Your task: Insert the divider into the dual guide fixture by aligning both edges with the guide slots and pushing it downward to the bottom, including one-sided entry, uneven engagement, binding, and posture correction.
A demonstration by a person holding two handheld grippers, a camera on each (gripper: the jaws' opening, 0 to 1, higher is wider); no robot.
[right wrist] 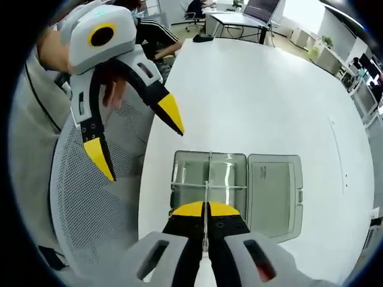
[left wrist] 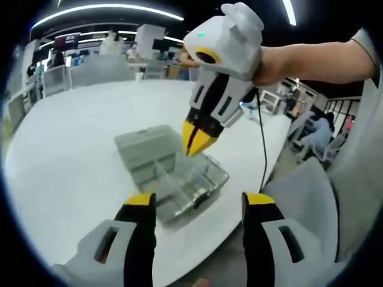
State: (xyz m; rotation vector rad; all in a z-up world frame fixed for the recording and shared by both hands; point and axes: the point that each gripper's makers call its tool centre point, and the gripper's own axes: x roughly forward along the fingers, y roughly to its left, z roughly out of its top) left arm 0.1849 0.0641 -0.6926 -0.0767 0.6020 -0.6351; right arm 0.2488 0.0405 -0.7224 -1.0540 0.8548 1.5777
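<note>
Looking along my right gripper (right wrist: 205, 209), I see its yellow-tipped jaws pressed together on the thin clear divider (right wrist: 206, 190), which stands on edge over the middle of the open clear box (right wrist: 209, 173), the dual guide fixture. The divider's far part reaches down into the box, in line with a cross partition; I cannot tell whether both edges sit in their slots. The box's hinged lid (right wrist: 274, 194) lies flat on the white table (right wrist: 263, 95), just beside the tray. In the left gripper view, the same right gripper (left wrist: 197, 140) points down from above with its tips closed at the box (left wrist: 173, 176), held by a hand (left wrist: 272, 66). My left gripper (left wrist: 198, 206) shows its jaws spread wide with nothing between them, near the box's near edge. In the right gripper view, that left gripper (right wrist: 134, 143) hangs beside the table over a mesh chair (right wrist: 96, 203), jaws splayed wide apart and empty.
</note>
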